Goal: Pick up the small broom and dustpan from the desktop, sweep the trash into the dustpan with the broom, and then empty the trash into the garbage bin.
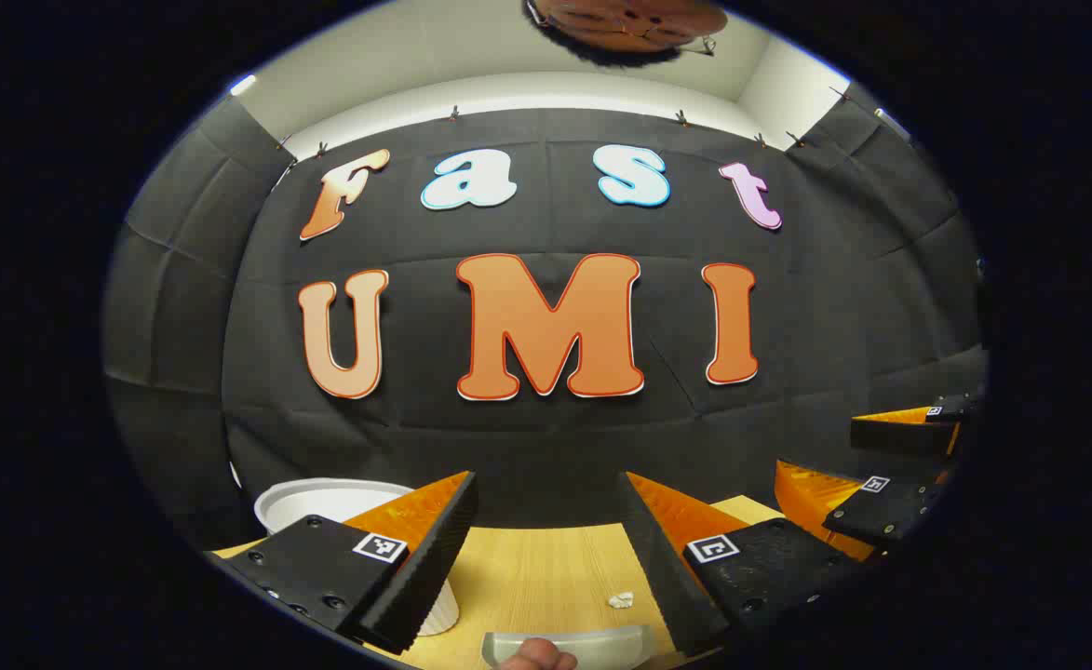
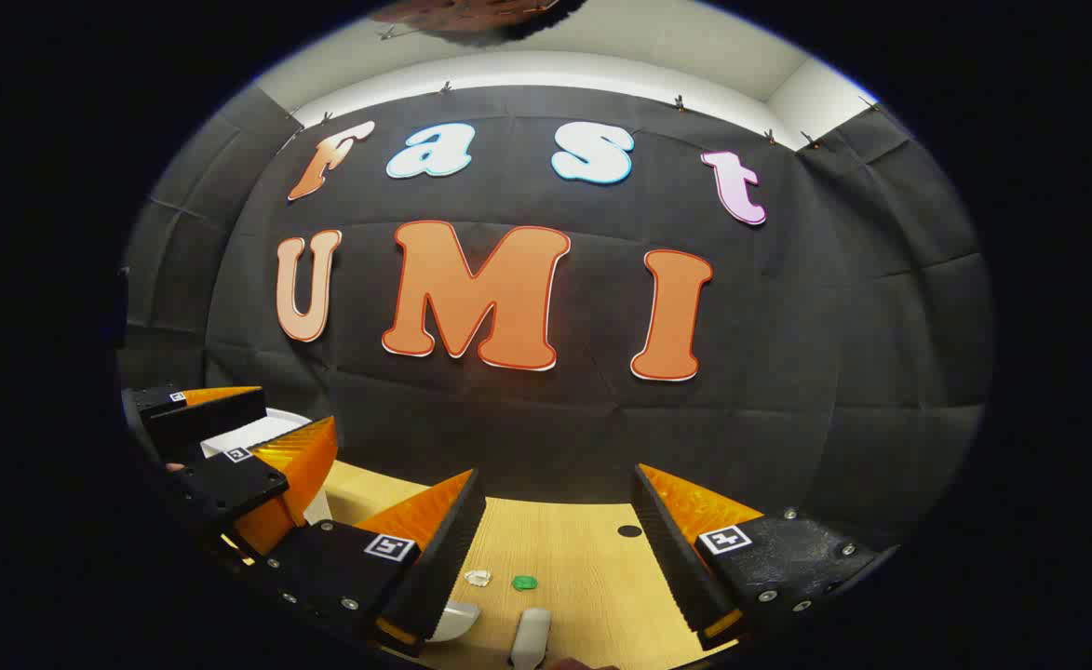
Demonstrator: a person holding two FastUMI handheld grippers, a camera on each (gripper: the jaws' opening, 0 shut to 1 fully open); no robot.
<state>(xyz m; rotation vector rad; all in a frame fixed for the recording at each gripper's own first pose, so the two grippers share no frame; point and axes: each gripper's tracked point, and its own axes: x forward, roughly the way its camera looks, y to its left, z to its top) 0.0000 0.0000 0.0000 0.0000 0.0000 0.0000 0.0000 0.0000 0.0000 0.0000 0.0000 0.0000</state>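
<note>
In the left gripper view my left gripper [image 1: 550, 558] is open above the wooden desktop [image 1: 546, 568], nothing between its fingers. The grey dustpan [image 1: 592, 644] lies at the bottom edge just beneath it, a person's fingertip [image 1: 536, 657] at its rim. A white scrap of trash [image 1: 620, 600] lies near the right finger. In the right gripper view my right gripper [image 2: 555, 558] is also open and empty. Below it lie a pale scrap [image 2: 478, 578], a green scrap [image 2: 524, 583] and a white handle-like piece [image 2: 532, 637], possibly the broom. The white garbage bin [image 1: 322, 498] stands at the left.
The right gripper [image 1: 867, 479] hangs open at the right of the left gripper view. The left gripper [image 2: 238, 447] shows at the left of the right gripper view, in front of the bin [image 2: 248, 433]. A small dark hole [image 2: 629, 531] marks the desktop near the cloth wall.
</note>
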